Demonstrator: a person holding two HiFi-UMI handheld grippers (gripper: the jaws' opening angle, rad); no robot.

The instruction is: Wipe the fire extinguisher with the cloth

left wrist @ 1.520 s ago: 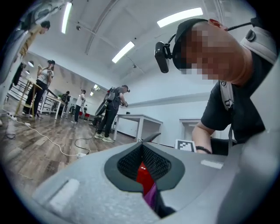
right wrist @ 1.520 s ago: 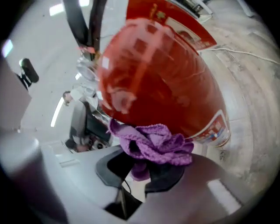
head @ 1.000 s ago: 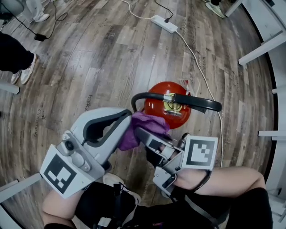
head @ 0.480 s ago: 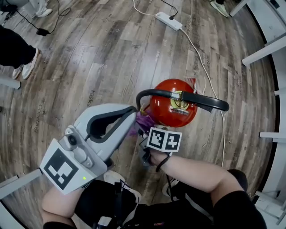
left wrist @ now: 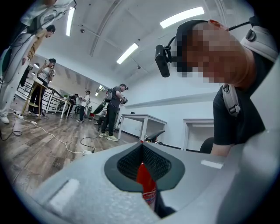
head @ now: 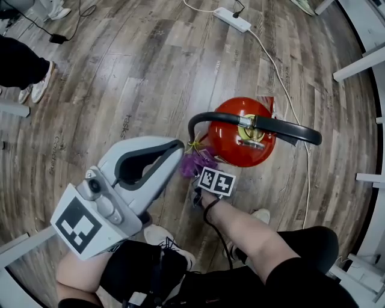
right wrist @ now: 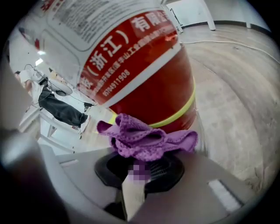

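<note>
Dropping down from the top, right gripper (right wrist: 140,168) is clamping the bunched purple cloth (right wrist: 146,138) against the lower body of the fire extinguisher (head: 240,135), frame centre-right. The wipe stroke is probably running downward. Left gripper (head: 177,150) is idling closed and empty, lower left.

We find the fire extinguisher (head: 231,141) standing on the floor (head: 120,72), the cloth (head: 195,163) against its near-left side. Behind it lies a power strip (head: 231,18), whose cable (head: 283,84) runs past on the right.
</note>
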